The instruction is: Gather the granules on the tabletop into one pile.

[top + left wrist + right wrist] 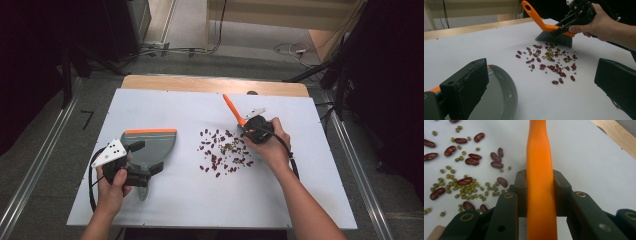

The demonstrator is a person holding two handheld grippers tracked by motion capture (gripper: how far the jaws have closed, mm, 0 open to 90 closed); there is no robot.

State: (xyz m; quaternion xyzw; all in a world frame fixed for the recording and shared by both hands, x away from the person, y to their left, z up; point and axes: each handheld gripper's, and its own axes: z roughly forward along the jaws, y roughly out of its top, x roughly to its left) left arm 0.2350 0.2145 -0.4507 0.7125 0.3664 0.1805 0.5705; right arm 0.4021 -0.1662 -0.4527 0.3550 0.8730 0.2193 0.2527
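Scattered near the middle of the white counter [165, 210]: a loose patch of dark red kidney beans [220, 152] mixed with small green mung beans [467, 185]. Clamped between the jaws of the right gripper [540, 195], the orange handle [539, 182] of a small hand brush [554, 35], handle angled up toward the counter's far edge, dark bristles [555, 40] resting on the counter at the far side of the bean patch and just beside the nearest beans. Wrapped around that gripper, the right hand [270, 145], forearm entering from the near edge. Toward the counter's left edge, a grey dustpan [150, 145] with an orange lip [150, 131], lying flat with the lip turned to the far side, well apart from the beans. Held over the dustpan's near end by the left hand [112, 187], the left gripper [142, 162], jaws spread wide, one jaw over the pan's rim in the left gripper view and the other out over bare counter, nothing between them. Trailing back from each gripper toward the near edge, a black cable [91, 185]. Beyond the far edge, a strip of bare wooden tabletop [215, 84].
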